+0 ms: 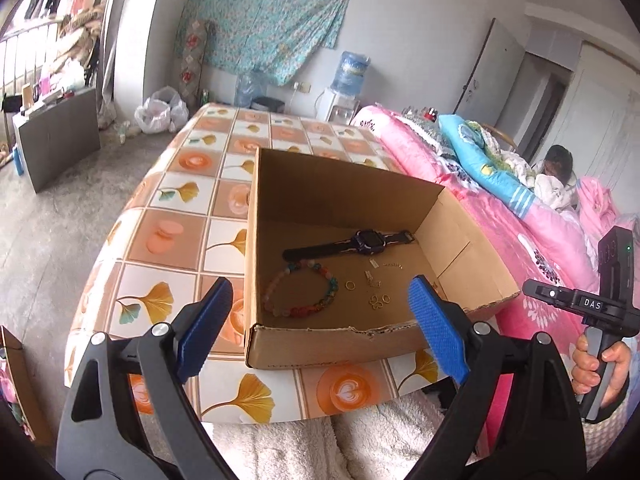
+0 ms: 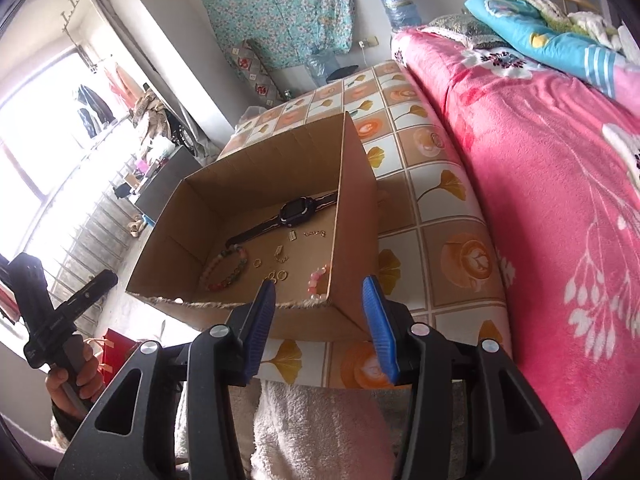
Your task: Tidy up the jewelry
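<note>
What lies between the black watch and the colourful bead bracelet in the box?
Bare cardboard floor; the watch and bracelet almost touch, seen in both wrist views.

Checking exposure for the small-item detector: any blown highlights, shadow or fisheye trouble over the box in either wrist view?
Left wrist: even light, the rings on the cardboard box floor sharp and unshadowed; straight edges bow toward the frame's rim. Right wrist: window at left blown out white, the box's walls dim its floor slightly, the watch still readable.

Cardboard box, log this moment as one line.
cardboard box: on table | inside: watch, bead bracelet, gold rings | left gripper: open, empty | right gripper: open, empty
</note>
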The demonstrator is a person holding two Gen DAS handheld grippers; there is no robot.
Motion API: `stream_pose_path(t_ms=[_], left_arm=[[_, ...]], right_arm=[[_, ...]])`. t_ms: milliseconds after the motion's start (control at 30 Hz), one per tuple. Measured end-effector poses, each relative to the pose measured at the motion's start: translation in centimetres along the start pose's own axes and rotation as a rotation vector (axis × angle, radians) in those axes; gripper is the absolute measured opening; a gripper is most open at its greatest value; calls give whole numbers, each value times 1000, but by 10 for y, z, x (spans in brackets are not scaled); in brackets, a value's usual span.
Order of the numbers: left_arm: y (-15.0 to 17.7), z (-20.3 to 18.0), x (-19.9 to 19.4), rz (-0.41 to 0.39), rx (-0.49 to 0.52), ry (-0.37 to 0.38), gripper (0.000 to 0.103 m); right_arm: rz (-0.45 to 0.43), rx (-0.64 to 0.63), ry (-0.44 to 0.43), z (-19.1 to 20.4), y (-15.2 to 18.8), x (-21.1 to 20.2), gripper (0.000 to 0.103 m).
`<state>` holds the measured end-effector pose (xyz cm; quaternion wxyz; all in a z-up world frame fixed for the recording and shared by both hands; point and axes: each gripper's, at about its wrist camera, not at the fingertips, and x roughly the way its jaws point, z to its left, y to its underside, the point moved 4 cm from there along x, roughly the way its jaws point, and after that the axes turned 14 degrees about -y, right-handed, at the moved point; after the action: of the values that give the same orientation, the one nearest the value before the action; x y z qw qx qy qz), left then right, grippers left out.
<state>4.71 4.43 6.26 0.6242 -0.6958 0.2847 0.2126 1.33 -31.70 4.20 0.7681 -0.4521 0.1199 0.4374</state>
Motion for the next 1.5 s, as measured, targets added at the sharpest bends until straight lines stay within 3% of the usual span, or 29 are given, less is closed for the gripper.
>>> stream_pose_path(t_ms=[200, 500, 833, 1100, 1500], left_arm=[[16, -22, -18, 11, 19, 5, 95], [37, -47, 6, 88, 131, -179, 95], [37, -47, 30, 182, 155, -277, 95], [40, -51, 39, 263, 142, -280, 94], [40, -57, 46, 291, 145, -313, 94]], right_arm=[[53, -90, 37, 27, 31, 8, 73], [115, -87, 133, 43, 40, 51, 91], [126, -102, 229, 50, 34, 70, 95], [126, -92, 260, 45, 30, 73, 95], [143, -118, 279, 45, 33, 77, 95]])
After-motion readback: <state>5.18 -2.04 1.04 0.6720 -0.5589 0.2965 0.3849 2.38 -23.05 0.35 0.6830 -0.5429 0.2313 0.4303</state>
